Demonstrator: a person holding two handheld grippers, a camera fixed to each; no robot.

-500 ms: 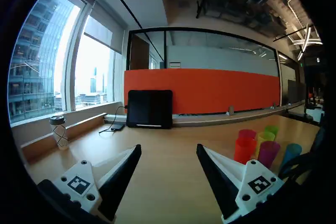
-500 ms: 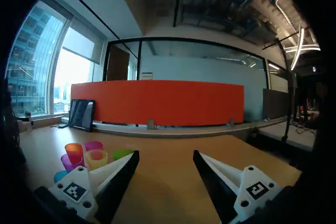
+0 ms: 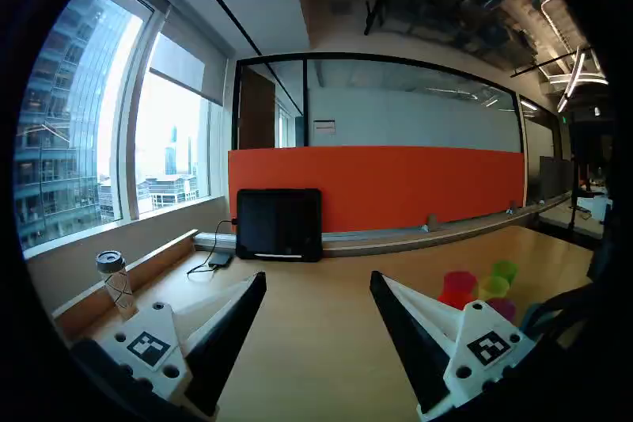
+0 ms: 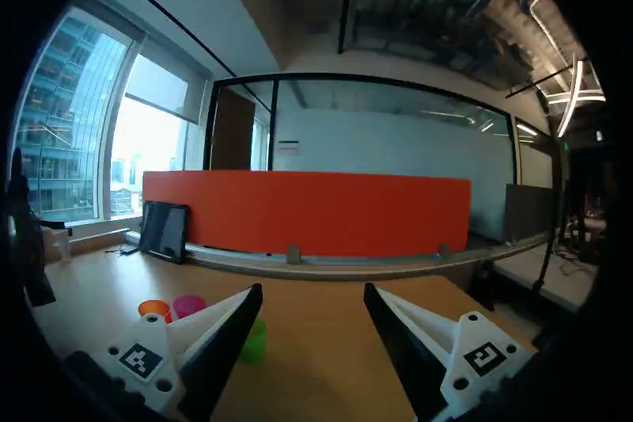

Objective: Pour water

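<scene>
Left gripper view, jaws: the left gripper hung wide open above the wooden desk, with nothing between its fingers.
Left gripper view, cups: the coloured plastic cups stood bunched on the desk to the right. They were partly hidden behind the right-hand finger and not touched by it.
Left gripper view, bottle: a lidded bottle stood by the window ledge at the far left, well apart from the cups. I couldn't tell whether it held water.
Left gripper view, backdrop: a dark tablet leaned against the orange partition.
Right gripper view, jaws: the right gripper was spread open too, and empty.
Right gripper view, cups: an orange cup and a pink cup peeked over the left-hand finger. A green cup sat just beside that finger's inner edge.
Progress: neither gripper held a vessel and no water could be seen anywhere, so I judged the pour not yet begun. A vessel had yet to be grasped, brought over a cup and tipped.
</scene>
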